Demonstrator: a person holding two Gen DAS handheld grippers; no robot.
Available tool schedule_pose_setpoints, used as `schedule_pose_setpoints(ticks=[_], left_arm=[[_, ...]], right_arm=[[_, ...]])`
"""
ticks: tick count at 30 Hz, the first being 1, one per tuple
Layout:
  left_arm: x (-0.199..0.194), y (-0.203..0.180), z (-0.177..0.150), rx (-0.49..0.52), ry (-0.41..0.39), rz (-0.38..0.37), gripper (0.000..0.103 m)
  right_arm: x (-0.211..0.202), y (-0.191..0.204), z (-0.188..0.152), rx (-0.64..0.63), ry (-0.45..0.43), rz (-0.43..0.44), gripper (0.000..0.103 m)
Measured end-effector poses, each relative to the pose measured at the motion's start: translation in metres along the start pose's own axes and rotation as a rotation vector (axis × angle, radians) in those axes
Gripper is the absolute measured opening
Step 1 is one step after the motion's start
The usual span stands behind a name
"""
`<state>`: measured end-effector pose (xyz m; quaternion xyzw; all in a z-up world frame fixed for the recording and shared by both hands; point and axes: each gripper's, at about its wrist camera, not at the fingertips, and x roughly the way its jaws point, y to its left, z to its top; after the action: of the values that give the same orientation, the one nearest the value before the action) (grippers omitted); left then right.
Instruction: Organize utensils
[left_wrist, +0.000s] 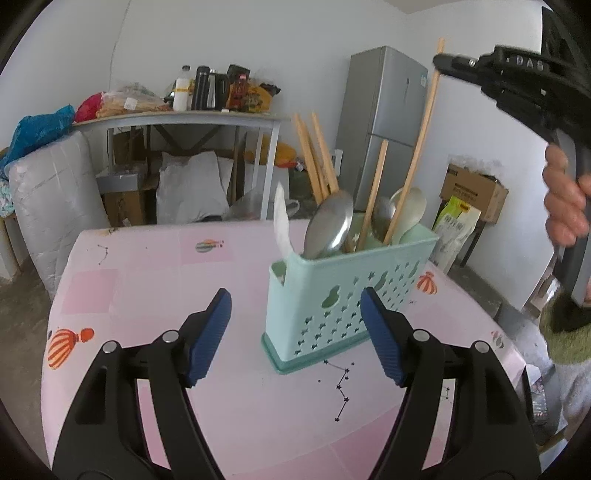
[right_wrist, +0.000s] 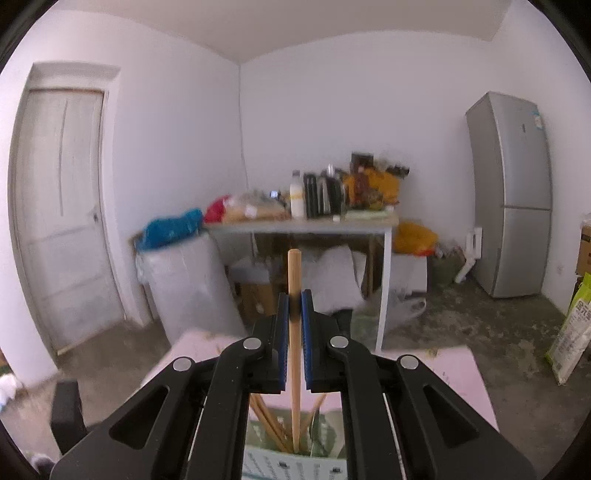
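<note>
A mint-green utensil caddy (left_wrist: 347, 295) stands on the pink-clothed table (left_wrist: 147, 295). It holds a metal spoon (left_wrist: 330, 225), a pale spoon (left_wrist: 410, 206) and several wooden chopsticks (left_wrist: 314, 155). My left gripper (left_wrist: 295, 328) is open just short of the caddy's near corner, with nothing between its blue pads (left_wrist: 210, 339). My right gripper (left_wrist: 443, 62), held by a hand (left_wrist: 565, 199), is high above the caddy. It is shut near the top of one long chopstick (left_wrist: 417, 147) whose lower end is still inside the caddy. In the right wrist view the gripper (right_wrist: 294, 299) pinches that chopstick (right_wrist: 294, 269) upright over the caddy (right_wrist: 280, 458).
Behind the table stand a cluttered side table (left_wrist: 184, 118) with bottles and bags, a grey fridge (left_wrist: 384, 122), a cardboard box (left_wrist: 472, 192) and a white quilt bundle (left_wrist: 51, 206). A door (right_wrist: 62, 206) is at the far left.
</note>
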<state>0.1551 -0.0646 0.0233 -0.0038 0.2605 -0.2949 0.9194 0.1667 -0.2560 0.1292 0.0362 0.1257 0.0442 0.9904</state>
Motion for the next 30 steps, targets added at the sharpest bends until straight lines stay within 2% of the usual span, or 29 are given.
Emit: schedule_pose_setpoints(ticks=[4,6,7,9,11,15,21,24,29,30], left_arm=[[0.008,-0.002,-0.005,0.009,0.023,0.004,0.069],[0.009,-0.005,-0.006,0.012,0.028,0.001,0.071],[0.01,-0.005,-0.006,0.013,0.031,0.0,0.071],[0.013,-0.006,-0.006,0.018,0.035,0.0,0.072],[0.015,-0.006,-0.004,0.018,0.037,0.002,0.073],[0.024,-0.004,-0.004,0.003,0.056,-0.003,0.073],[0.041,-0.002,-0.004,-0.03,0.099,-0.038,0.073],[0.053,-0.001,-0.001,-0.053,0.126,-0.069,0.073],[0.064,-0.004,0.001,-0.066,0.149,-0.104,0.073],[0.064,-0.005,0.001,-0.064,0.147,-0.111,0.073]], right_arm=[[0.029,-0.002,-0.029,-0.027,0.152,0.004,0.009],[0.029,-0.006,-0.036,-0.029,0.18,-0.004,0.021],[0.022,-0.012,-0.037,-0.007,0.168,0.002,0.035],[0.007,-0.022,-0.035,0.029,0.13,0.016,0.047],[-0.013,-0.037,-0.035,0.081,0.082,0.015,0.053],[-0.03,-0.077,-0.057,0.235,0.079,0.026,0.057],[0.009,-0.138,-0.123,0.545,0.268,0.143,0.057],[0.031,-0.148,-0.142,0.636,0.306,0.218,0.057],[0.057,-0.128,-0.157,0.662,0.372,0.309,0.059],[0.056,-0.121,-0.158,0.652,0.369,0.297,0.059]])
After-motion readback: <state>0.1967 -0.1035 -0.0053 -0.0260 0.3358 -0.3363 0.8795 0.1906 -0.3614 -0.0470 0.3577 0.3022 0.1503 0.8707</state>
